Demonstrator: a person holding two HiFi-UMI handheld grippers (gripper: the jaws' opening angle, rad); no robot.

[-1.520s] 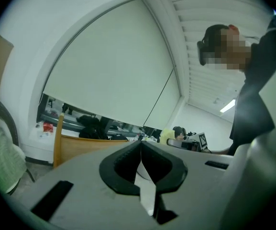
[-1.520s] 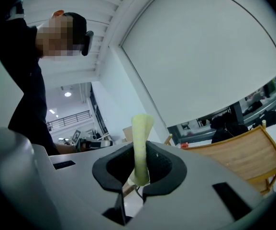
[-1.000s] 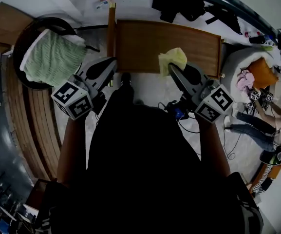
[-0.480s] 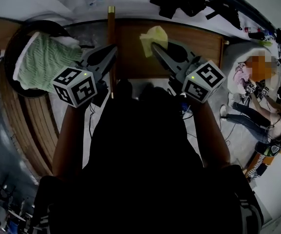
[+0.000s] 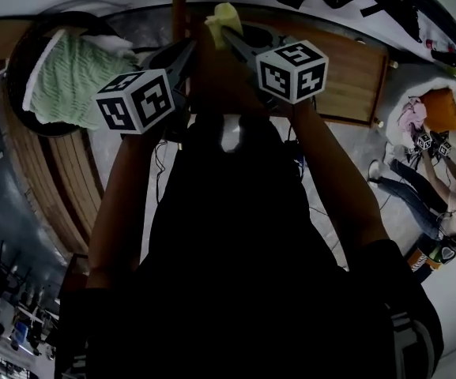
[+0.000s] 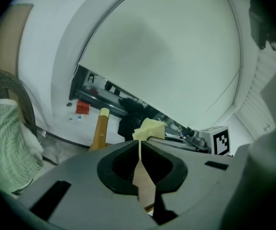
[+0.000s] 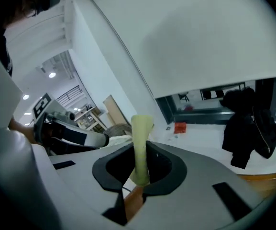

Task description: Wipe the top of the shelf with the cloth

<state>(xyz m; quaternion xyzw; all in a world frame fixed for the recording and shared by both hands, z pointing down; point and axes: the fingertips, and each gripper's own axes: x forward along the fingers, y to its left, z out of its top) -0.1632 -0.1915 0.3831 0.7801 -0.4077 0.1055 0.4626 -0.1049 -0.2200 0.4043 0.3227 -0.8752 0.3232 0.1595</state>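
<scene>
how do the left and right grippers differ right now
The right gripper is clamped on the yellow cloth, which sticks up past its jaws. The left gripper has its jaws together on nothing. In the head view the right gripper's tip sits at the cloth, while the left gripper's tip is just beside it. Shared: both are shut and held close side by side.

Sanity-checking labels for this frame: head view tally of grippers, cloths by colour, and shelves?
Grippers: 2 (left gripper, right gripper)
Yellow cloth: 1
Green knitted textile: 1
Wooden shelf: 1
Total: 5
</scene>
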